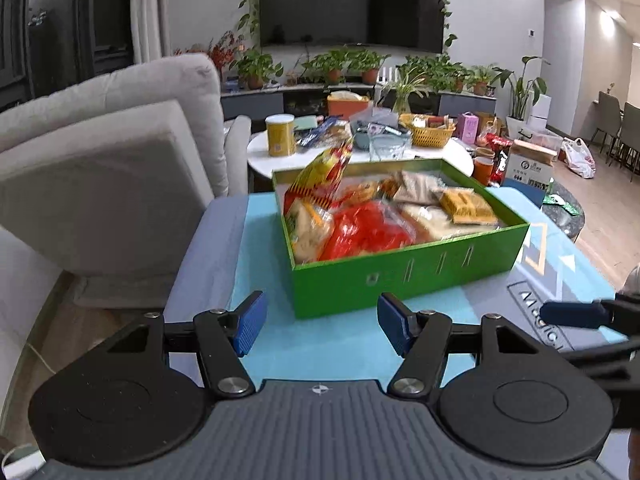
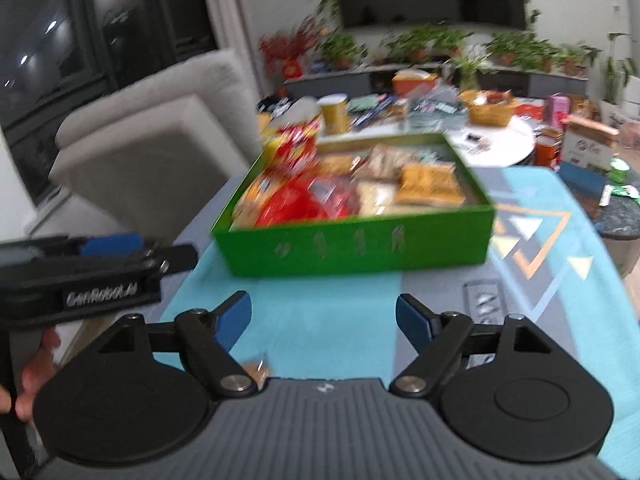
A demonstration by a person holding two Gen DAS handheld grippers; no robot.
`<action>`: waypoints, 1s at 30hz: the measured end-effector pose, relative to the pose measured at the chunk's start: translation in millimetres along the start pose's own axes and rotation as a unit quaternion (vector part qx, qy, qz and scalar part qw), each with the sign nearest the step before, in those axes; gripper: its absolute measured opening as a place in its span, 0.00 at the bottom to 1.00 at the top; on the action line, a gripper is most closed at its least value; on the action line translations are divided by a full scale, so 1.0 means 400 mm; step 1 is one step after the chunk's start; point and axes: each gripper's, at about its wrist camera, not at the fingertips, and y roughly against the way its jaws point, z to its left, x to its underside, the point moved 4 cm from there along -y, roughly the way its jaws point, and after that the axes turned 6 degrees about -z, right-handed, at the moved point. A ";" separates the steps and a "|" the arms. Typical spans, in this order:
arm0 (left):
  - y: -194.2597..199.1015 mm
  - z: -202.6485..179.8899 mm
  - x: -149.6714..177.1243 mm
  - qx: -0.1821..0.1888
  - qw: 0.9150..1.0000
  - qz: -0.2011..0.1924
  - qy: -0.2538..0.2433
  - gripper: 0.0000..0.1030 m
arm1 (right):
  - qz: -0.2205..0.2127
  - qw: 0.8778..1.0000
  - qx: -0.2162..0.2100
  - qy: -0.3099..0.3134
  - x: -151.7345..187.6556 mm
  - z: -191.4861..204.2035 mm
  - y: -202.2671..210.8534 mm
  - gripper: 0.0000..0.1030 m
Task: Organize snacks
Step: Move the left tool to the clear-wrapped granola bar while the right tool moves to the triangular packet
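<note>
Snacks (image 1: 368,224) fill the green box (image 1: 404,276) at 12 o'clock on the worktop (image 1: 344,344): light, crinkly, slippery packets, best pinched by an edge. Left gripper (image 1: 322,326) and right gripper (image 2: 323,322) fingers spread, empty.

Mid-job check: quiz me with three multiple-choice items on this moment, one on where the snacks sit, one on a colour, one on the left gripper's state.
1. Where are the snack packets?
A. in the box
B. on the sofa
C. on the floor

2. What colour is the box?
A. white
B. green
C. black

3. What is between the left gripper fingers?
A. a red packet
B. a can
C. nothing

Answers: 1 A, packets fill the box. 2 B, its walls are green. 3 C, blue fingers apart over bare cloth.
</note>
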 end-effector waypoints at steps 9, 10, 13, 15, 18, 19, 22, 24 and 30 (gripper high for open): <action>0.003 0.028 0.037 -0.007 1.000 0.014 0.010 0.57 | 0.042 0.998 -0.031 0.030 0.068 0.034 -0.007 0.59; 0.004 0.028 0.039 -0.006 1.000 0.014 0.010 0.57 | 0.046 0.998 -0.036 0.026 0.074 0.034 -0.006 0.59; 0.006 0.029 0.044 -0.006 1.000 0.015 0.010 0.57 | 0.055 0.997 -0.053 0.022 0.090 0.040 0.001 0.60; 0.005 0.029 0.048 -0.007 1.000 0.017 0.012 0.57 | 0.059 0.996 -0.066 0.035 0.101 0.052 0.007 0.60; 0.003 0.025 0.053 -0.005 1.000 0.022 0.013 0.57 | 0.064 0.993 -0.079 0.066 0.119 0.075 0.015 0.60; 0.004 0.024 0.055 -0.004 1.000 0.022 0.012 0.57 | 0.065 0.992 -0.083 0.074 0.126 0.081 0.014 0.60; 0.009 0.023 0.056 -0.005 1.000 0.022 0.010 0.57 | 0.073 0.991 -0.080 0.084 0.143 0.091 0.005 0.60; 0.014 0.022 0.058 -0.004 1.000 0.020 0.011 0.57 | 0.078 0.991 -0.072 0.083 0.150 0.088 -0.001 0.60; 0.012 0.017 0.069 -0.003 1.000 0.026 0.007 0.57 | 0.081 0.992 -0.025 0.088 0.162 0.054 -0.018 0.60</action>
